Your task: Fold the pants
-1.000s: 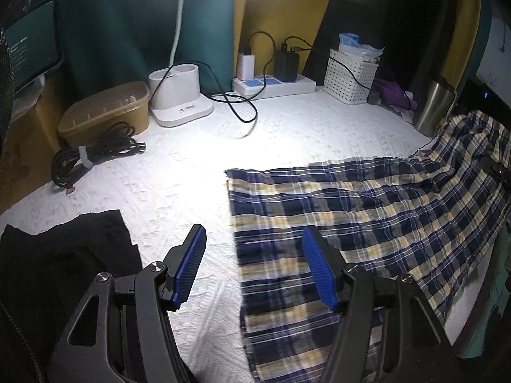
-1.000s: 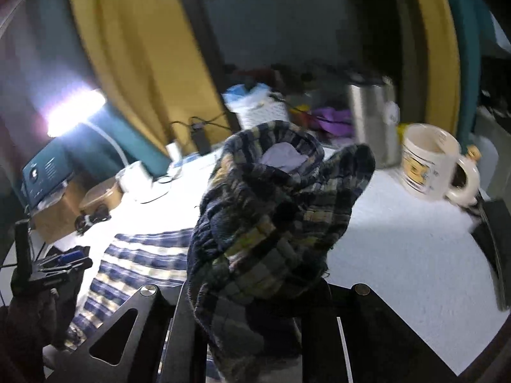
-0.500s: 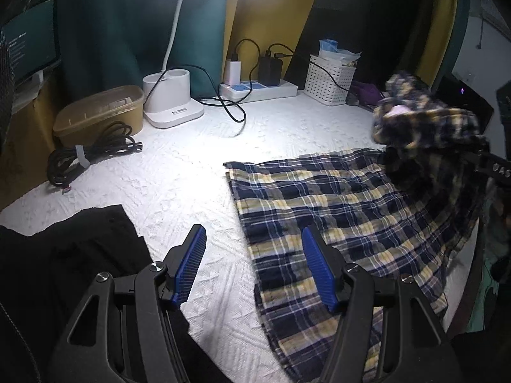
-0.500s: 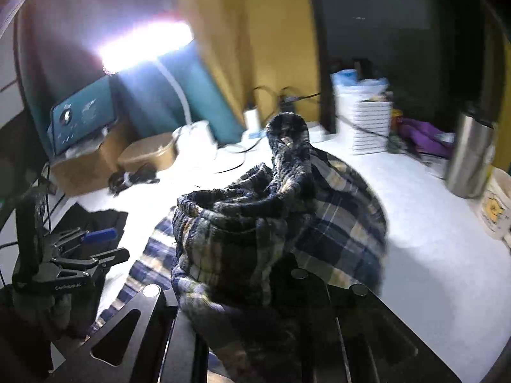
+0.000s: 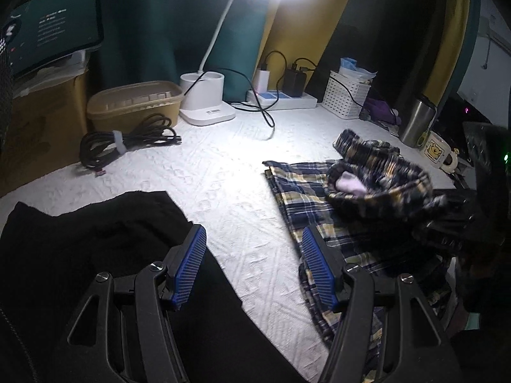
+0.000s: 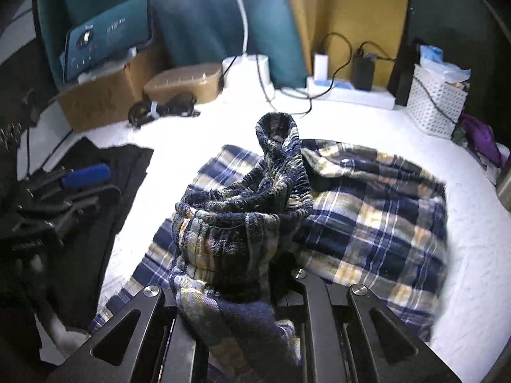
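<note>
Your right tongs [image 6: 255, 290] are clamped on the gathered waistband of the plaid pants [image 5: 322, 210], holding that bunched end lifted above the rest of the garment. The remainder of the pants lies spread on the white counter [image 5: 223, 172] toward its right edge, the loose fabric draped in a fold behind the raised waistband. Your left tongs [image 5: 254, 266] stand apart with nothing between their blue pads [image 5: 188, 265], hovering over the near-left part of the counter, just beside the pants' left edge. A black garment [image 5: 80, 239] lies at the near-left corner. Along the far edge sit a lamp base [image 5: 206, 99], a power strip [image 5: 281, 99] and a white basket [image 5: 346, 94].
</note>
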`<state>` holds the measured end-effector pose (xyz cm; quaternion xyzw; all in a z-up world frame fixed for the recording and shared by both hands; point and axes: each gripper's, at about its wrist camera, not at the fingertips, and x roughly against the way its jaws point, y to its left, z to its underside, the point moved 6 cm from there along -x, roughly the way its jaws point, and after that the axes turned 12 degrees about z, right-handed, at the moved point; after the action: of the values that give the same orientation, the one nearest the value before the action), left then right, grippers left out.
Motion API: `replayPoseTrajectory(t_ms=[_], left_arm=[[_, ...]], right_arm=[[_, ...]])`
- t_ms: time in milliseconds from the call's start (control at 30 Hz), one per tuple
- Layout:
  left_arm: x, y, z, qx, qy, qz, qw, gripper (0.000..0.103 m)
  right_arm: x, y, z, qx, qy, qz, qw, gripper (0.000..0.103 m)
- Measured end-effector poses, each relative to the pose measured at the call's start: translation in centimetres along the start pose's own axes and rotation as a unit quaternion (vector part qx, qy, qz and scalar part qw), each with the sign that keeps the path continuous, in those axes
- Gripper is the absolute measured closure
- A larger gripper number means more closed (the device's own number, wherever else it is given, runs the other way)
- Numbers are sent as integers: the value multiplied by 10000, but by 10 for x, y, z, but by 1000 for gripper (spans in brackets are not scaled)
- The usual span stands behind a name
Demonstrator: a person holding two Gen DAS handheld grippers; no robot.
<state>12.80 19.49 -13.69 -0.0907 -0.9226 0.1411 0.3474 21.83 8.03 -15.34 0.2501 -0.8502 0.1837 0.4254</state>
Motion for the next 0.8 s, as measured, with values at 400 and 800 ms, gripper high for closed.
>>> replayPoseTrajectory(t_ms=[400, 800], left_arm=[[12, 8, -4, 216, -107, -186, 9995, 40], [16, -7, -16, 195, -138, -399, 9989, 40]], right_arm=[[10, 27, 7, 394, -25, -342, 9986, 14], [47, 3, 9, 216, -449, -584, 9970, 9]])
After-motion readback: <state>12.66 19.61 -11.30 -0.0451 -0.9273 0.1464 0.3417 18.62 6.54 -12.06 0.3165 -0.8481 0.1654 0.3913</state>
